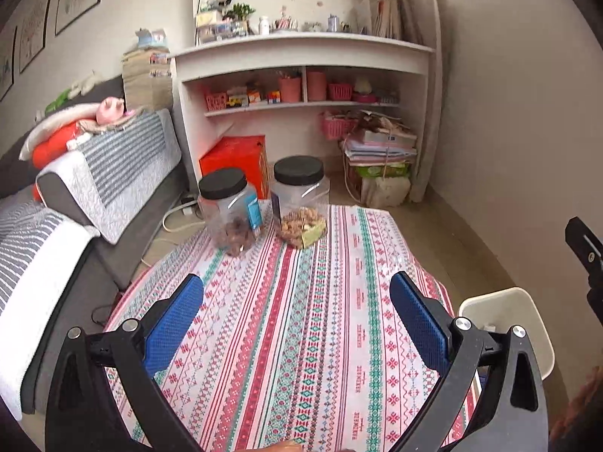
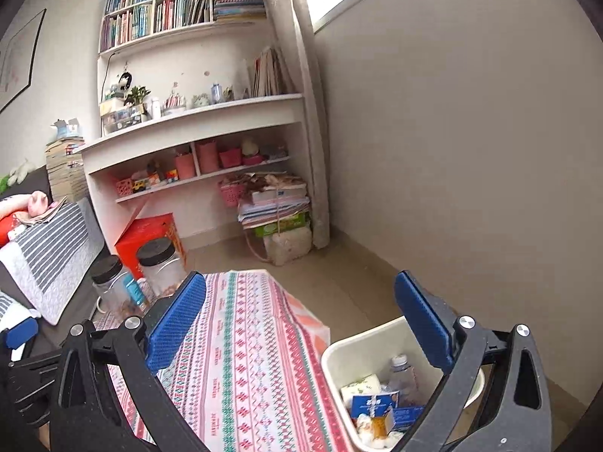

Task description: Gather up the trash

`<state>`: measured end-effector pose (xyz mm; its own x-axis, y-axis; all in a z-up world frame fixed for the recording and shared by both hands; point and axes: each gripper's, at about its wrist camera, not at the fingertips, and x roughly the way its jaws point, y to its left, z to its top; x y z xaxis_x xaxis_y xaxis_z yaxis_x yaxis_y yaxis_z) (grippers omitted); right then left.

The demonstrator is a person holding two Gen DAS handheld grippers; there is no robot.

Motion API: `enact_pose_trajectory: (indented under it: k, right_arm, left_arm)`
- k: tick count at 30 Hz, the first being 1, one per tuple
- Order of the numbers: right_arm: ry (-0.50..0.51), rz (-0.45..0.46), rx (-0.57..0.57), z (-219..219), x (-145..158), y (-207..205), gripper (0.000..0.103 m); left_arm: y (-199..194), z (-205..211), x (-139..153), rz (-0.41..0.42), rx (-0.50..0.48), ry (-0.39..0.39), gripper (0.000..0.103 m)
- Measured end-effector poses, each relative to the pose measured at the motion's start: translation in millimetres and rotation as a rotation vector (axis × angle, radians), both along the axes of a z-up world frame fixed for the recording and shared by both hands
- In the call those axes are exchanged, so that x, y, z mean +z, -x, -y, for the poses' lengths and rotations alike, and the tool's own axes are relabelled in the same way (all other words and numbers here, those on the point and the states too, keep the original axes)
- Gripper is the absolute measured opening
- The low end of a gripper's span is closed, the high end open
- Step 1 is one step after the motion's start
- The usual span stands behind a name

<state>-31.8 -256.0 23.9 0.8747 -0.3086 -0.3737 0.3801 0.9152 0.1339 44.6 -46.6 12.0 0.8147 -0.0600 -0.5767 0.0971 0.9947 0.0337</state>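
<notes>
Since the worktop shows no loose trash, only two jars at its far end, the task looks nearly finished. The bin stands off the worktop's right edge, at five o'clock under the right gripper, holding a bottle and cartons. Both grippers, left included, have jaws spread wide and empty; the right is nearer.

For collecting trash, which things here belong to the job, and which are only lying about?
Job:
- white plastic bin beside the table
- clear plastic bottle in it
- blue and white carton in it
- both tools, open and empty

Lying about:
- two clear jars with black lids
- red box
</notes>
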Motion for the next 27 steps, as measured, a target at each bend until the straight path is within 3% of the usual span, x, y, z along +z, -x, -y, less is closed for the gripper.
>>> enact_pose_trajectory:
  k: [3,8,27]
  right_arm:
    - [-0.006,-0.032,0.027,-9.9,-12.8,-12.6,0.096]
    - [0.031,-0.083,0.054,-24.4,-27.5,-30.0,0.096]
    - [0.105,-0.075,0.096,-41.1,-31.7,-35.4,0.096]
  left_arm:
    - [-3.4,-11.6,-7.7,-0.021,0.019,0.010,0.096]
    - [0.9,-12.7,-12.8,0.047,0.063,-0.016,0.096]
    - [2.7,-20.9,-5.9,0.050,0.096,0.006,0.096]
